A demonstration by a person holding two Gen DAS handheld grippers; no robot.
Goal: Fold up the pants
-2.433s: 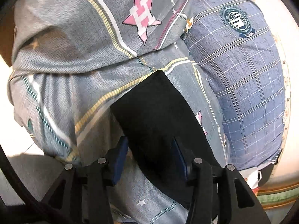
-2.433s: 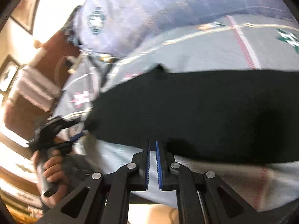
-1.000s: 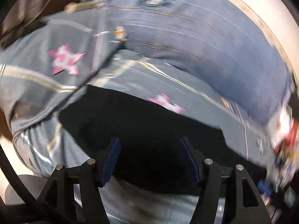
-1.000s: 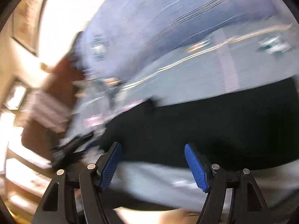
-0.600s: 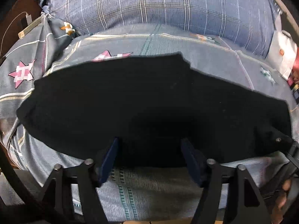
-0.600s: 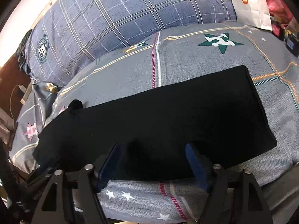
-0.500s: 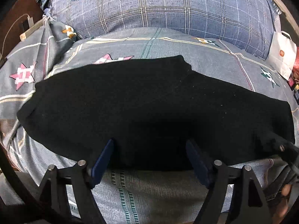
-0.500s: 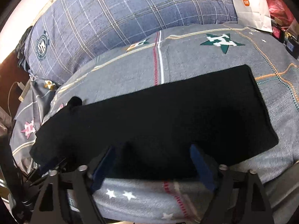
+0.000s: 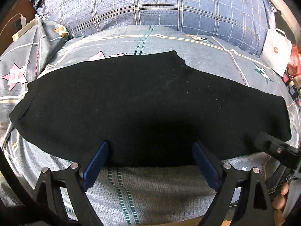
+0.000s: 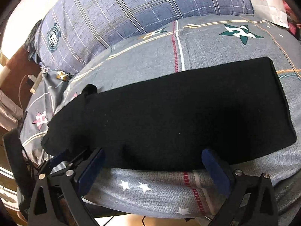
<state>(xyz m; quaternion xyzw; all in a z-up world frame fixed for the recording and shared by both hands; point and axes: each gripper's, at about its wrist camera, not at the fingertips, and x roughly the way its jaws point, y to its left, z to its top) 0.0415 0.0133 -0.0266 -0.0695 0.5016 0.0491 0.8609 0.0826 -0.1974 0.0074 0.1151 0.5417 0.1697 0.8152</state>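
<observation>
- left gripper [image 9: 150, 162] has its jaws opening and spread wide with nothing clamped; the blue pads sit right at the near edge of the pants [image 9: 141, 109], cloth lying between them but not pinched
- right gripper [image 10: 153, 167] is the same deal — jaws opening, wide apart, empty, parked at the near edge further along toward the leg end
- the pants are black and lie flat across the bedspread [image 9: 150, 188], one long strip that looks like leg laid over leg; the edges look fairly tidy, apart from a little bump on the far edge
- behind that there's a plaid pillow [image 10: 143, 11] and a white bag [image 9: 275, 50] off to the side
- my read: the lengthwise fold is done; still left is folding it end to end — probably once or twice
</observation>
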